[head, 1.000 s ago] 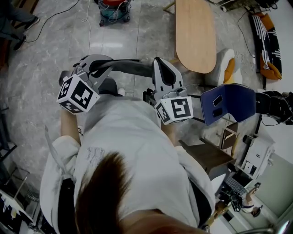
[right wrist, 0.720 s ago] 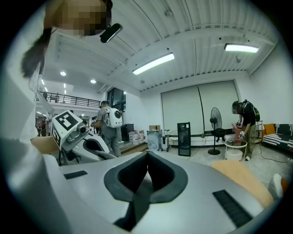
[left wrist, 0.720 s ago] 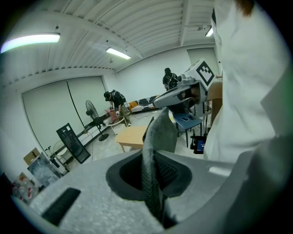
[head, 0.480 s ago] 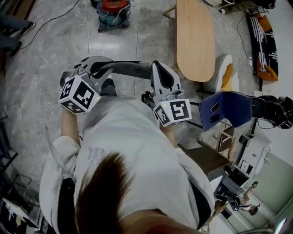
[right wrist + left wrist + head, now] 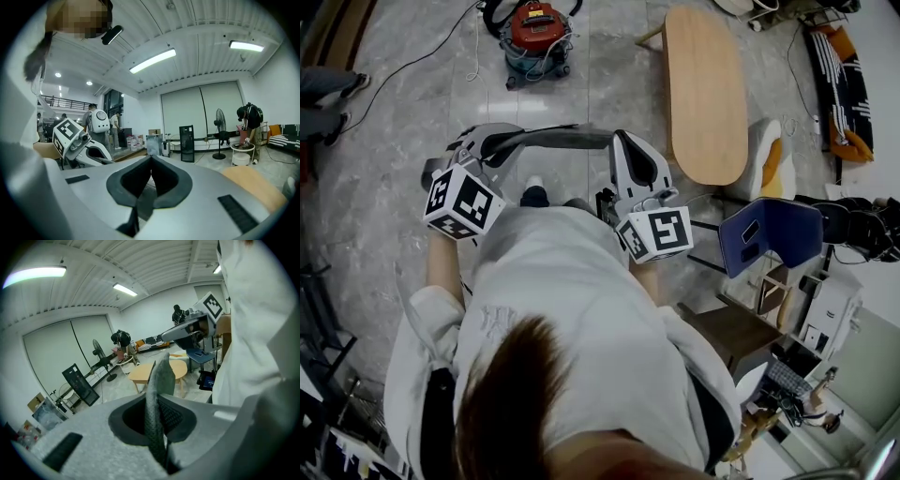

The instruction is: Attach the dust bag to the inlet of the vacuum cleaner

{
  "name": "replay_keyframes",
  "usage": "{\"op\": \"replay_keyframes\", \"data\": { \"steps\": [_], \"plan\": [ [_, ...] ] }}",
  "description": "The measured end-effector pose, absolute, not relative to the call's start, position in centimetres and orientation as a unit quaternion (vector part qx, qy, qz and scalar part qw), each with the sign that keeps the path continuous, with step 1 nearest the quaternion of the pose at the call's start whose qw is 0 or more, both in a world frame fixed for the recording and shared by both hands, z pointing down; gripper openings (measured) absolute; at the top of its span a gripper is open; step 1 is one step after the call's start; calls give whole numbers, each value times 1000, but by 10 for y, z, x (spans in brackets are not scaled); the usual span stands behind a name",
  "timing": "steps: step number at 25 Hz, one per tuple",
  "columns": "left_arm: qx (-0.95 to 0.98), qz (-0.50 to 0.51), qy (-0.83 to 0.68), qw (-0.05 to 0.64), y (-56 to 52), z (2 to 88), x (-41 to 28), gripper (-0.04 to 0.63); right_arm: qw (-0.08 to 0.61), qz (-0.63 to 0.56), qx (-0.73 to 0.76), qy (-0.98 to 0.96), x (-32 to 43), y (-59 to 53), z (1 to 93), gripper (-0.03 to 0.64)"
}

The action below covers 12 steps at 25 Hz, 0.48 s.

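A grey fabric dust bag (image 5: pixel 553 139) hangs stretched between my two grippers in front of the person's chest. My left gripper (image 5: pixel 495 142) is shut on its left end; in the left gripper view a fold of mesh cloth (image 5: pixel 159 380) stands up out of the closed jaws (image 5: pixel 158 432). My right gripper (image 5: pixel 630 155) is shut on the bag's right end, and dark cloth (image 5: pixel 144 206) shows pinched in its jaws (image 5: pixel 146 185). The red vacuum cleaner (image 5: pixel 539 33) stands on the floor far ahead, at the top of the head view. Its inlet cannot be made out.
A long oval wooden table (image 5: pixel 705 89) stands ahead to the right, with a cushion seat (image 5: pixel 769 141) beside it. A blue chair (image 5: pixel 769 234) and office clutter are close on the right. A cable (image 5: pixel 412 56) trails over the marble floor. A person's legs (image 5: pixel 328 89) show at far left.
The vacuum cleaner and table have slid down the head view as the person walks toward them. Both grippers have kept the bag stretched between them, with the same hold.
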<state>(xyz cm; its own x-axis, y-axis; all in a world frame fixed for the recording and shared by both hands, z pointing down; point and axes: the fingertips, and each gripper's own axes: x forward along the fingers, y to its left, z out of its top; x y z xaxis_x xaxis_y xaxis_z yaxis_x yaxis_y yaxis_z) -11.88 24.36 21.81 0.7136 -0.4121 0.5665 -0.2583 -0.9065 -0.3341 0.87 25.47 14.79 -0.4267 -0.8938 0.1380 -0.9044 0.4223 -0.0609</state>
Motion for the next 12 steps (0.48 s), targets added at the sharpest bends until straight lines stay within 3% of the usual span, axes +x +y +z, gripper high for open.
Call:
{"op": "replay_keyframes", "data": {
  "steps": [12],
  "plan": [
    [-926,-323,177,85,204,230,-120,31,58,87,538,-837,8,216,162,3]
  ]
}}
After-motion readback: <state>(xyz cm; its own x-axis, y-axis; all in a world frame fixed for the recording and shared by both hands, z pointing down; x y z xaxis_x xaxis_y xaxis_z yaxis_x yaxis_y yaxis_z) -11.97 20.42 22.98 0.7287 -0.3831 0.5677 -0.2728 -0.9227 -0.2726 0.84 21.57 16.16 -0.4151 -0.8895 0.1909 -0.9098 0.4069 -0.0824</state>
